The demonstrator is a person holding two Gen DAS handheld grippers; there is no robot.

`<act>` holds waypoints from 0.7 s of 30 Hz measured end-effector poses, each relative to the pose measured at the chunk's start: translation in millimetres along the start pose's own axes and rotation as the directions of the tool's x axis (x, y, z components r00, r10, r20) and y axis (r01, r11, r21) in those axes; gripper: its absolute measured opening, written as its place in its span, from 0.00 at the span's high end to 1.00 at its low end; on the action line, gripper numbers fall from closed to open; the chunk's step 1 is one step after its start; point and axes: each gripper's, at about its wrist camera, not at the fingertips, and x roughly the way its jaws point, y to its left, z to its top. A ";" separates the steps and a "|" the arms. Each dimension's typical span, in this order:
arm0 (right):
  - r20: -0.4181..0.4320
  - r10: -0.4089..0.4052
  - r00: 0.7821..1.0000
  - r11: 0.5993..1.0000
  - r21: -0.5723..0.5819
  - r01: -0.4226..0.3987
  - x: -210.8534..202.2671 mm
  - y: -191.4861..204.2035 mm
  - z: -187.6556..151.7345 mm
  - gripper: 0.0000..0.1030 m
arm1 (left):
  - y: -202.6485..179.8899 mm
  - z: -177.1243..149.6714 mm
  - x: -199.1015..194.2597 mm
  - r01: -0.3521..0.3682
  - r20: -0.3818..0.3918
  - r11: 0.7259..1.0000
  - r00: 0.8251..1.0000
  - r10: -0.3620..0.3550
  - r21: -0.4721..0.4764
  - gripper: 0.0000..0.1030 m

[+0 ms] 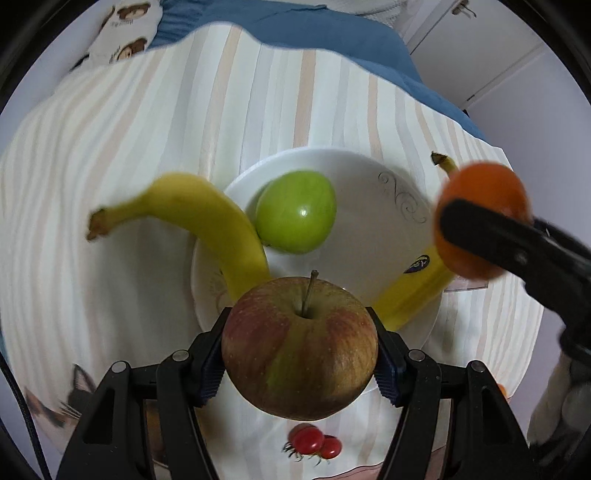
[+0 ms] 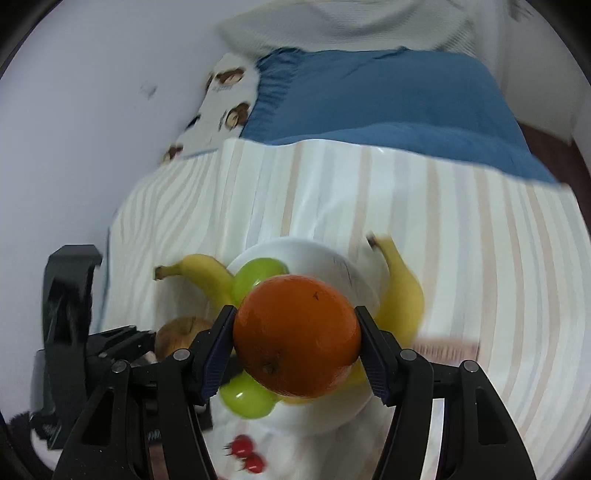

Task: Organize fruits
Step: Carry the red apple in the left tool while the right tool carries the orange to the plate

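My left gripper (image 1: 300, 349) is shut on a red-green apple (image 1: 300, 349) and holds it over the near rim of the white plate (image 1: 369, 221). On the plate lie a green apple (image 1: 295, 211), one banana (image 1: 207, 218) at the left and a second banana (image 1: 413, 291) at the right. My right gripper (image 2: 296, 338) is shut on an orange (image 2: 296, 338) above the plate (image 2: 332, 266); it also shows in the left wrist view (image 1: 484, 221). In the right wrist view a green apple (image 2: 255, 277) shows above the orange, and a green fruit (image 2: 247, 398) below it.
The plate sits on a striped cloth (image 1: 147, 129) over a bed with a blue sheet (image 2: 369, 99). A bear-print pillow (image 1: 125, 33) lies at the far left. Printed cherries (image 1: 314, 443) mark the cloth near me.
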 end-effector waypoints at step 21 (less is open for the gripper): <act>-0.255 -0.111 0.961 0.981 -0.183 0.064 87.3 8.6 31.3 0.36 | 5.0 21.5 24.9 -0.021 -0.036 0.998 0.999 0.019 -0.052 0.37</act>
